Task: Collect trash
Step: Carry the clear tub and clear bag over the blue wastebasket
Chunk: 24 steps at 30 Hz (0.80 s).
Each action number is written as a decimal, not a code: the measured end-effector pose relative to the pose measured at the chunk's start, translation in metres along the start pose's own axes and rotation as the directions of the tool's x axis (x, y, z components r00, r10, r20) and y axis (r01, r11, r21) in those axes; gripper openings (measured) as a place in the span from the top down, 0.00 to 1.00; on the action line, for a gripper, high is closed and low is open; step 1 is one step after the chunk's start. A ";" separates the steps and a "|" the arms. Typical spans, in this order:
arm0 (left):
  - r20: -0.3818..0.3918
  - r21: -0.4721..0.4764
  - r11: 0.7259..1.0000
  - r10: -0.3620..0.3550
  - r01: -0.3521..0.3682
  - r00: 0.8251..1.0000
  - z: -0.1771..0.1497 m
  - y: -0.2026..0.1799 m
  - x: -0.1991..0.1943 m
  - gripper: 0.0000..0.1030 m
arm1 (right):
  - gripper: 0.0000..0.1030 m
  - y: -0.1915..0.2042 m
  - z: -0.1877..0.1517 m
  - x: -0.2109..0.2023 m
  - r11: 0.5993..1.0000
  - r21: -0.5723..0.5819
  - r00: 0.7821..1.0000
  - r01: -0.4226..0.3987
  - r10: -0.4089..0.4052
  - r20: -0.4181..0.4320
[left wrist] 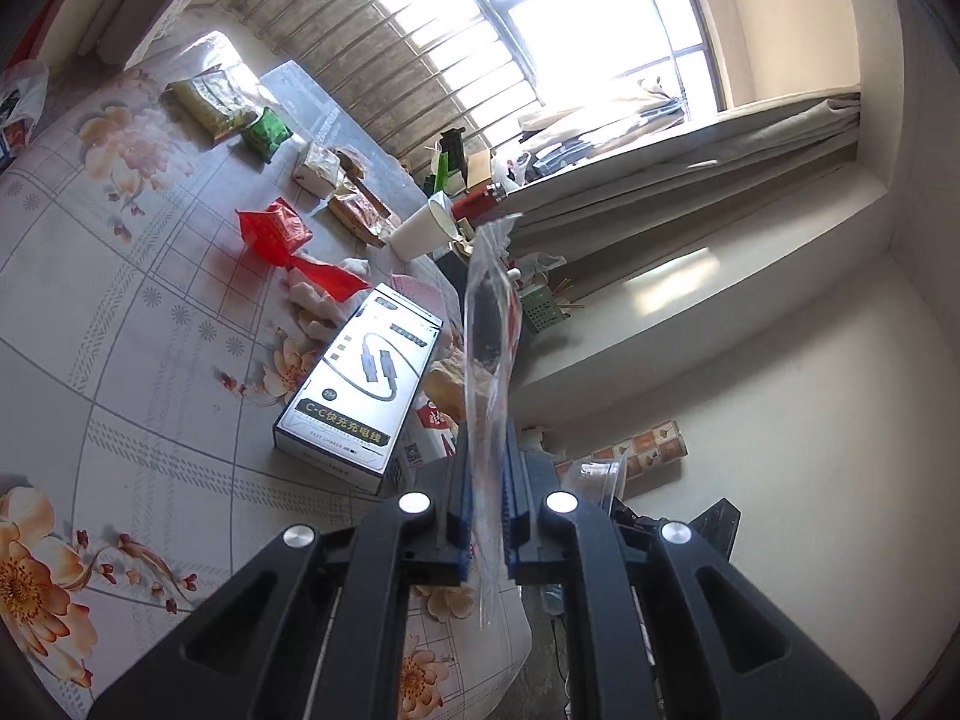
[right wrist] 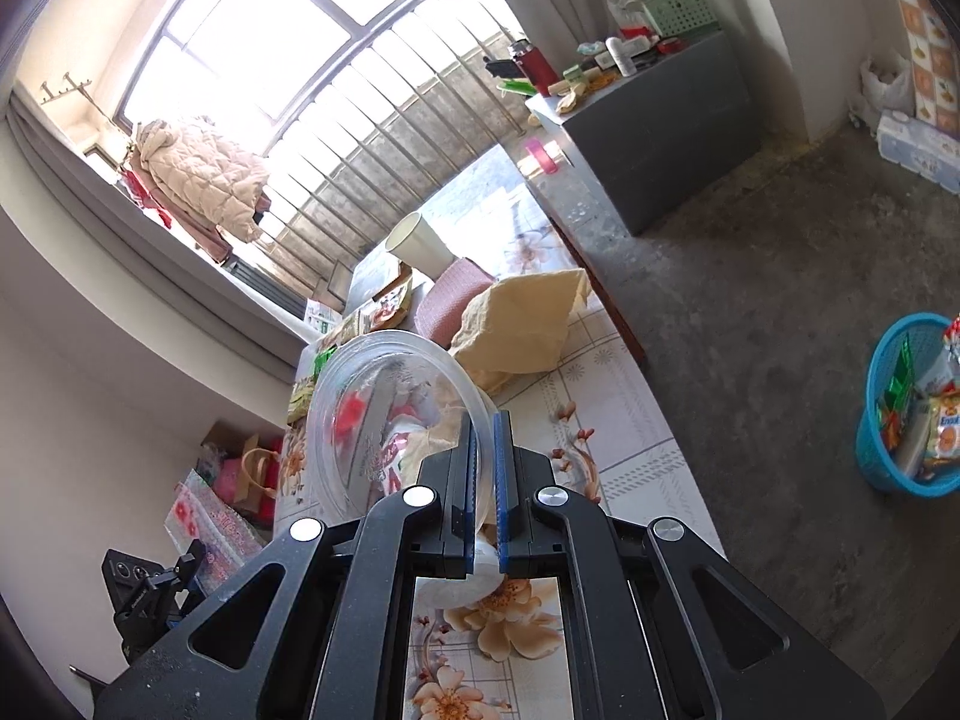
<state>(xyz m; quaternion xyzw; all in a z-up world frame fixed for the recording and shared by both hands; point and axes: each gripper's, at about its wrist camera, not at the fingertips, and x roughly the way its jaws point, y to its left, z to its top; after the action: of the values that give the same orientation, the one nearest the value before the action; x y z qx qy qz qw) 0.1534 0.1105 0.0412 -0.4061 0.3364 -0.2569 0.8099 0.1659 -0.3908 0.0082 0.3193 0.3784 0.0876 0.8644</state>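
Your left gripper point(left wrist: 487, 474) was clamped on a clear plastic bag point(left wrist: 489, 324), pinched edge-on so that the film stood up past the fingers and clear of the floral tablecloth point(left wrist: 120, 312). Uncollected litter lay on the table: green snack packets point(left wrist: 210, 99), a red wrapper point(left wrist: 276, 228), a white cable box point(left wrist: 360, 384) and a white paper cup point(left wrist: 420, 228) on its side near the far edge. Your right gripper point(right wrist: 485, 468) was closed on the rim of a clear plastic bowl point(right wrist: 384, 414), held sideways by that thin edge, likely the only place the pads could bite. Beyond it lay a crumpled yellow paper bag point(right wrist: 522, 318). The blue waste basket point(right wrist: 900, 408) stood on the floor at far right, well apart from the table, already part-filled; both loads probably belonged there.
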 end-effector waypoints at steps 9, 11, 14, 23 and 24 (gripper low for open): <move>-0.148 0.203 0.976 -0.054 0.084 0.987 -0.029 -0.087 0.052 0.93 | 0.96 -0.078 -0.018 -0.100 0.984 0.164 0.979 0.067 -0.097 0.181; -0.206 0.240 0.965 -0.052 0.102 0.977 -0.040 -0.106 0.076 0.93 | 0.96 -0.104 -0.026 -0.126 0.971 0.220 0.966 0.091 -0.140 0.217; -0.303 0.295 0.947 -0.035 0.129 0.952 -0.062 -0.137 0.118 0.93 | 0.96 -0.145 -0.040 -0.160 0.944 0.306 0.943 0.122 -0.206 0.259; -0.570 0.426 0.885 0.100 0.189 0.815 -0.163 -0.213 0.264 0.93 | 0.96 -0.250 -0.090 -0.192 0.828 0.528 0.911 0.187 -0.348 0.222; -0.588 0.446 0.875 0.126 0.190 0.799 -0.176 -0.219 0.281 0.93 | 0.96 -0.262 -0.094 -0.192 0.814 0.549 0.909 0.191 -0.357 0.214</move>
<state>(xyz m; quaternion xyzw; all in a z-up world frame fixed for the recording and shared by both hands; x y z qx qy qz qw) 0.1696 -0.2861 0.0510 -0.0940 0.4929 -0.4617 0.7315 -0.0587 -0.6251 -0.0866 0.4901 0.2912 -0.1948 0.7981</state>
